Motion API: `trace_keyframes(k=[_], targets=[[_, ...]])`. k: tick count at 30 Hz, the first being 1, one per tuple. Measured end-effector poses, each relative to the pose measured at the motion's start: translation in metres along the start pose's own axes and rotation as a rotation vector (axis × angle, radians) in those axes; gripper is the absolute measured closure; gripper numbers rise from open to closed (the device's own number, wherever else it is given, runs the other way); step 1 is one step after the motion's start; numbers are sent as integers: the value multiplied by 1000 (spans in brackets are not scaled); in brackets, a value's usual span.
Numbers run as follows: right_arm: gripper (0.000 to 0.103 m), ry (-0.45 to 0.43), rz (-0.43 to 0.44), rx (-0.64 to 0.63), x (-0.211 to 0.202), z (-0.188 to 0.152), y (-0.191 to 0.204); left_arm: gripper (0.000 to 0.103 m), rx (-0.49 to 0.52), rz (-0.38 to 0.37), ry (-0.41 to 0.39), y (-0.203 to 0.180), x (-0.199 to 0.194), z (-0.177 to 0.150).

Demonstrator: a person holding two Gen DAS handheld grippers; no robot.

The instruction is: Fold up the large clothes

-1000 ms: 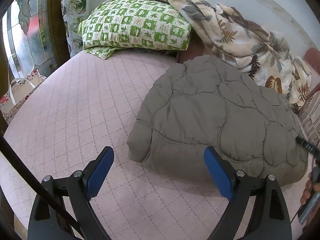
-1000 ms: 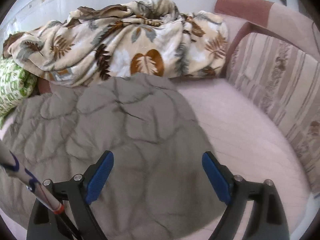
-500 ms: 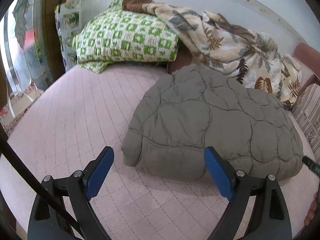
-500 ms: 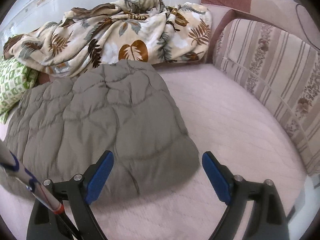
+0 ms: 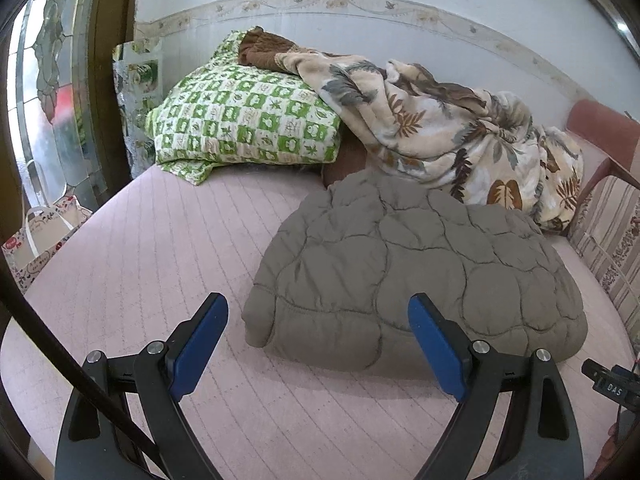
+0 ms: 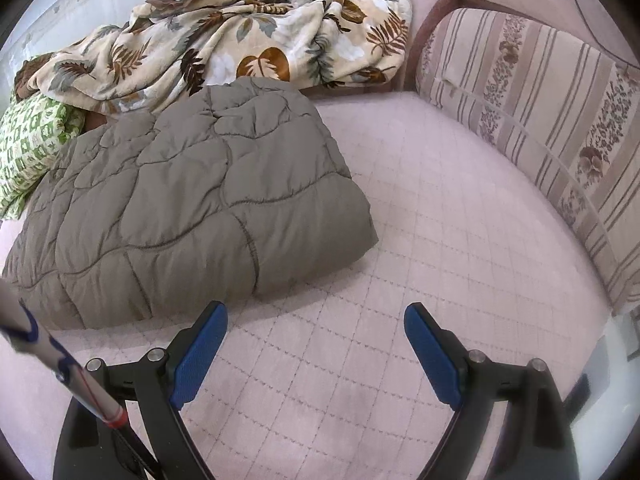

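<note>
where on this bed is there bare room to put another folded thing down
Two bare patches of pink mattress cover: a wide one between the grey quilted garment, the green checked pillow and the bed's window-side edge, and another between the garment and the striped cushion. The far wall side is crowded by pillow and leaf-print blanket.

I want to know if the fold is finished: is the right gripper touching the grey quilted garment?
Apart. The right wrist view shows the right gripper open over bare pink mattress cover, with a strip of cover between its fingertips and the grey quilted garment.
</note>
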State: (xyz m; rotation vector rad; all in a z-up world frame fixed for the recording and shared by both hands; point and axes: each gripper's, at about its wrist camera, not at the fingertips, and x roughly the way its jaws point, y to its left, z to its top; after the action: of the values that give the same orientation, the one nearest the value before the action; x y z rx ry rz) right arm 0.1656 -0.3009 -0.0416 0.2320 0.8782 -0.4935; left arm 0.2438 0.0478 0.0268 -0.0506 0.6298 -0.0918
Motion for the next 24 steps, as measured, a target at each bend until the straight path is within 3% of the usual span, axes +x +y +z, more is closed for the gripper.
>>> trace_keyframes(k=[17,24], targets=[[10,32,59,4,17,-5,7,12,-9,-49,99,-6,28,-6],[10,68,186,82,35,-3,-5,15,3,-32,133,-2,44,-3]])
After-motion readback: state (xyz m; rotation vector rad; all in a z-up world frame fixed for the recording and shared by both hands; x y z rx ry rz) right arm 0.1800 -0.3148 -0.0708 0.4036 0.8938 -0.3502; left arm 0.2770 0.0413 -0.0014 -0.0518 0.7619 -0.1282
